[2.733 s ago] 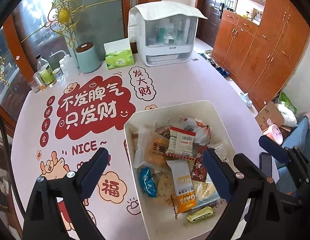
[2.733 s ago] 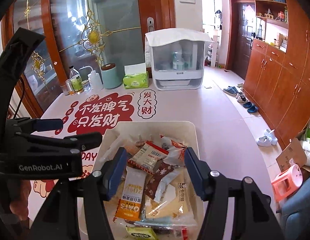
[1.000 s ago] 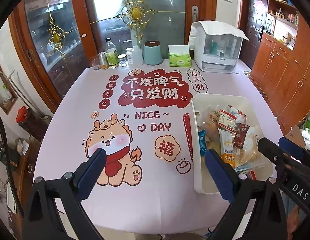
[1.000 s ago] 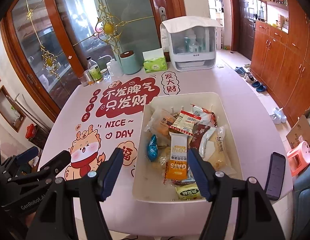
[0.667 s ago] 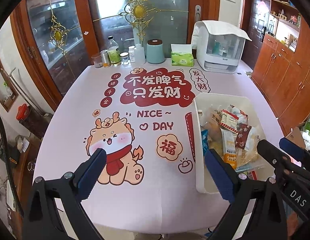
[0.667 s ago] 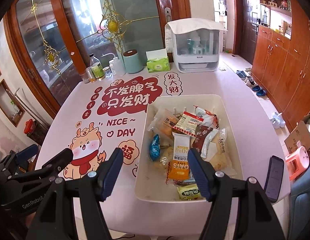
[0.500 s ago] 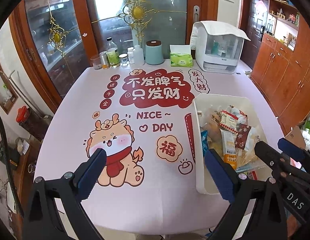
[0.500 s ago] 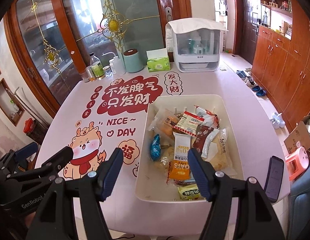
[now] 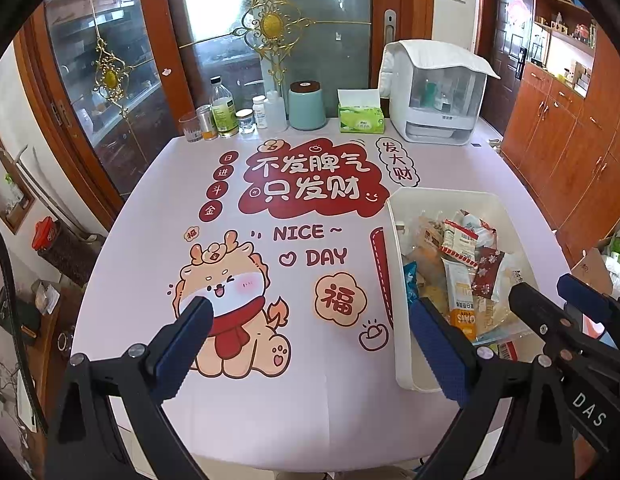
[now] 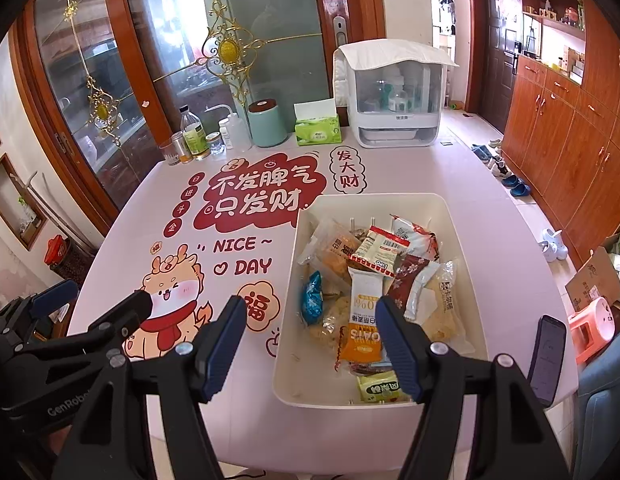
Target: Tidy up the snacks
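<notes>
The left gripper (image 9: 310,344) is seen as a black plastic frame, its two arms tipped with ribbed dark-blue pads (image 9: 182,350). Round silver screws are dotted along each arm. On its body, as seen from the right wrist, white lettering "GenRobo" is read before it is cut off. The right gripper (image 10: 311,342) is built the same way: black arms, blue grooved pads (image 10: 397,346), silver screw heads near the pads. White letters "DAS" are printed on its black body, as seen from the left wrist, with copper-coloured rivets above them.
</notes>
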### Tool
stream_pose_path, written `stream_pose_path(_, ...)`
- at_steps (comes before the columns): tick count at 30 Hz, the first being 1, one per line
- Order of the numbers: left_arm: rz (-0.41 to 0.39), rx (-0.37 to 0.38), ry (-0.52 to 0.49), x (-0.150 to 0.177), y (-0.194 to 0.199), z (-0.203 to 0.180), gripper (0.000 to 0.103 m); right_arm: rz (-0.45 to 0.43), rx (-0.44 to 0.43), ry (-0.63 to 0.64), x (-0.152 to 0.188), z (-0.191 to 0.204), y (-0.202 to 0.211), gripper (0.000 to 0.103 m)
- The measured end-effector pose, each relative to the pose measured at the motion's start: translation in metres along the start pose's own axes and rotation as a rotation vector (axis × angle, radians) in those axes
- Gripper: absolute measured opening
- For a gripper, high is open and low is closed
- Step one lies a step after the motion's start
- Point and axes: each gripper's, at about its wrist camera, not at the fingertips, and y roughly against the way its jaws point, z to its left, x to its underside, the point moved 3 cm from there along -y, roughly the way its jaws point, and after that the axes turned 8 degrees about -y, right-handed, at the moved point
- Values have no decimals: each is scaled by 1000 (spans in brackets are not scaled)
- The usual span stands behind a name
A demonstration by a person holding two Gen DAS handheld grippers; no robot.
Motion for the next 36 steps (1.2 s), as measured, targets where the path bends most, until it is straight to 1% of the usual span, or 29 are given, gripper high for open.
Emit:
stream_pose_path(28,15,7,-14,0,-4,0,98,0,-1,-4,0,-3,-1,67)
stream_pose_path(36,17,8,-19,3,-4,-6,98,-2,-2,-3,0,-3,0,67)
